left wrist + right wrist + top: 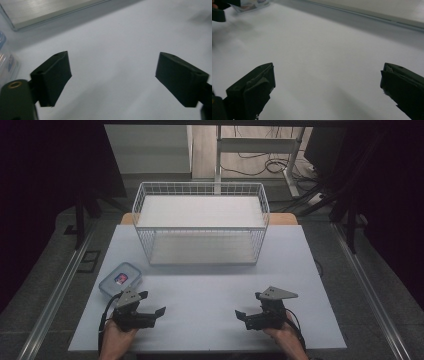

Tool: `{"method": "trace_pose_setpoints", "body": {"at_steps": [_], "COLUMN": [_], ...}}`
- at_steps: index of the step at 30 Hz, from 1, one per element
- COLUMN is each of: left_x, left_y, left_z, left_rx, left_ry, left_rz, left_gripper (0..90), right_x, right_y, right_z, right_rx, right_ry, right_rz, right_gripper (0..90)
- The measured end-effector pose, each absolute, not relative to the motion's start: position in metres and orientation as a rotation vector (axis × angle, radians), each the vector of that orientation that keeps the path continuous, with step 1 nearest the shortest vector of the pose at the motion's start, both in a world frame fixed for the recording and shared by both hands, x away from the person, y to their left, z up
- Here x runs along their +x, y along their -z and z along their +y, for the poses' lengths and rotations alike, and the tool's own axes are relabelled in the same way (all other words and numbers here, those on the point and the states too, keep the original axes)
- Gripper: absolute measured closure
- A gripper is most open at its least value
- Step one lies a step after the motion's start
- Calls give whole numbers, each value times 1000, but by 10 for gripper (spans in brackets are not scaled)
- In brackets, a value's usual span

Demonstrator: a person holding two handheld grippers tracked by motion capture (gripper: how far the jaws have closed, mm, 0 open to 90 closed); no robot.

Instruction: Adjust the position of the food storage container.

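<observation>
Fingers of the left gripper (pixel 151 311) and right gripper (pixel 246 315) gape wide, empty; the small clear lidded plastic container (pixel 120 279) at near left could get knocked sideways.

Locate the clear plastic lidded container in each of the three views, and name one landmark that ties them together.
High view: the plastic container sits at the table's left edge, just beyond the left gripper.
Left gripper view: a clear sliver of it at the left edge.
Right gripper view: its corner at the top left.
Shared landmark: the white table top.
</observation>
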State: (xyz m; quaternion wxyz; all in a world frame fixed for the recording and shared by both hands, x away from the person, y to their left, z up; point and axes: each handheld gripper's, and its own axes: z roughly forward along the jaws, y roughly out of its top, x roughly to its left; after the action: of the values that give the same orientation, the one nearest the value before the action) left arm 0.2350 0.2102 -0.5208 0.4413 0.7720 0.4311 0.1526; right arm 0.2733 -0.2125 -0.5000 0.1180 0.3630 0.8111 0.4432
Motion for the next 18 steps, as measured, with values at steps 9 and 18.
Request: {"method": "trace_pose_setpoints", "body": {"at_steps": [9,18], "left_x": [237,244], "left_y": [525,524], "left_z": [211,217], "left_rx": [1901,1880], "left_ry": [-477,-510], "left_rz": [1027,1051], "left_gripper": [73,68], "right_x": [277,280], "right_y": [506,507], "right_z": [-217,-212], "right_rx": [998,979], "right_ry": [-1224,-1239], "right_rz": [2365,2402], "right_gripper": [4,26]}}
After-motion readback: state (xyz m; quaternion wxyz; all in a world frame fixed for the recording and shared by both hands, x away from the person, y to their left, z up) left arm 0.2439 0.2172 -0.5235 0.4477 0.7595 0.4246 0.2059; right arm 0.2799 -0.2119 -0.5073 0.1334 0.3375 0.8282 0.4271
